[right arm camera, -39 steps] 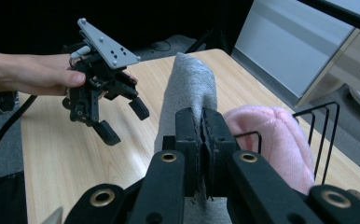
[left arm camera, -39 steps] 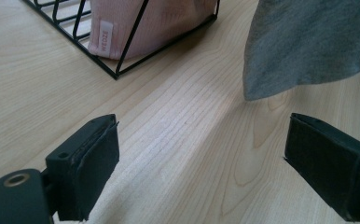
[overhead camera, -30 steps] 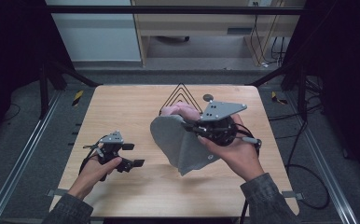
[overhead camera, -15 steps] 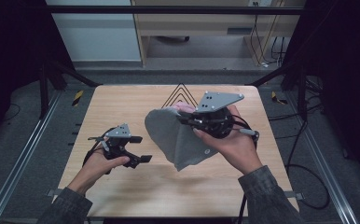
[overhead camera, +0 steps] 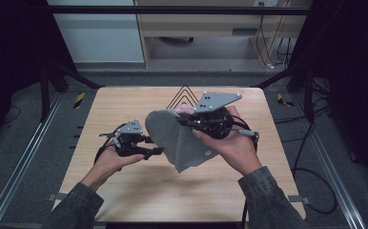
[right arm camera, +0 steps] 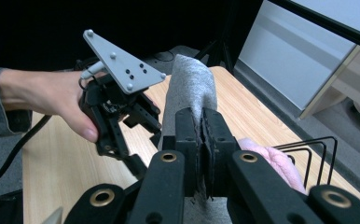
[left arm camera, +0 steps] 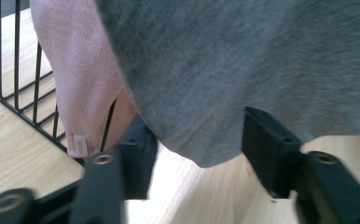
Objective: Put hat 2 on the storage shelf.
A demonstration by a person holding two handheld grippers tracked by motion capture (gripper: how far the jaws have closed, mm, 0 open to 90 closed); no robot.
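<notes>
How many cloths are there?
2. The grey cloth hangs in the air, pinched by the right tongs, with its lower edge between the left tongs. The pink cloth lies in the wire rack. More may be hidden behind.

Table evenly lit, surroundings dark (left gripper view's foreground blurred).

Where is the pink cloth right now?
In the high view the pink cloth peeks out behind the grey cloth, on the wire rack at the table's far middle, beside the right gripper.
</notes>
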